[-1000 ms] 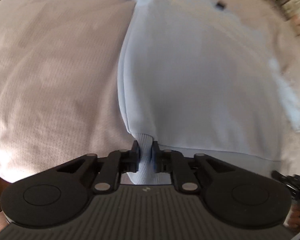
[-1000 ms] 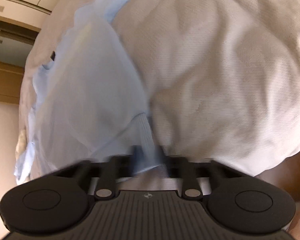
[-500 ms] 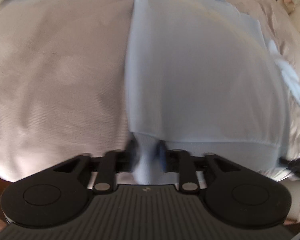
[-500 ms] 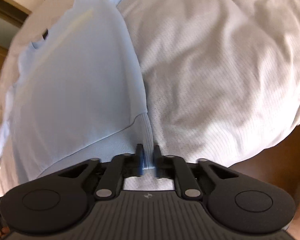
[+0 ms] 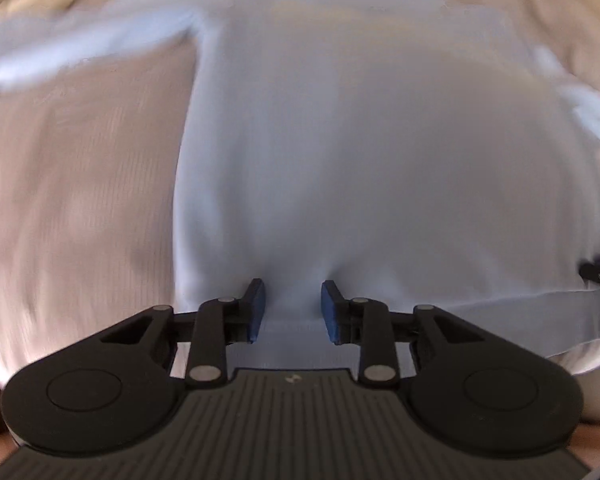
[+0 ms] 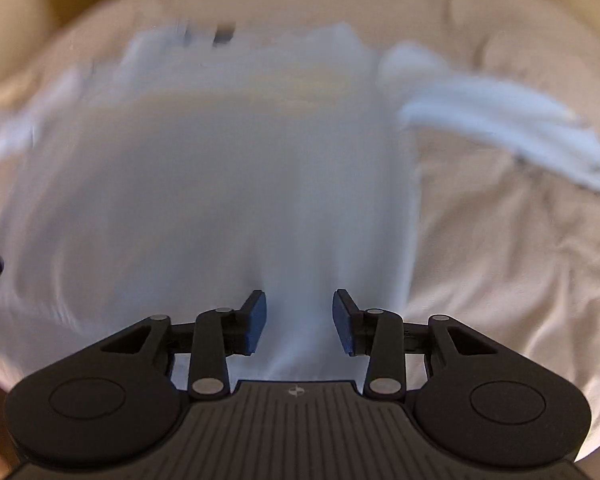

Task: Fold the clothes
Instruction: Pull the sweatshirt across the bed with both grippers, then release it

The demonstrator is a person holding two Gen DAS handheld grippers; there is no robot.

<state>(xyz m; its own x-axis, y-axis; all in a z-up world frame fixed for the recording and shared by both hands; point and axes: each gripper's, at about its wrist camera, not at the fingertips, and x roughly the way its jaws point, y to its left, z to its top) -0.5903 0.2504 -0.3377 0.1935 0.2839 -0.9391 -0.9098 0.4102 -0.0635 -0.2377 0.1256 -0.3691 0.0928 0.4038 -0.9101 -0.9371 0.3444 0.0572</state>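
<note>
Beige bedspread is filling both views, motion-blurred. A pale blue long-sleeved sweatshirt is lying spread flat on it, sleeves out to either side, ribbed hem nearest me. I am holding my left gripper over the hem, tongs apart, gripping nothing. My right gripper is likewise hovering with tongs apart above the fabric near the sweatshirt's right edge.

A beige bedspread with a fine ribbed weave is seen spread to the left of the fingers in the left wrist view. In the right wrist view the same bedspread is seen to the right of the fingers, lightly creased, its texture blurred.
</note>
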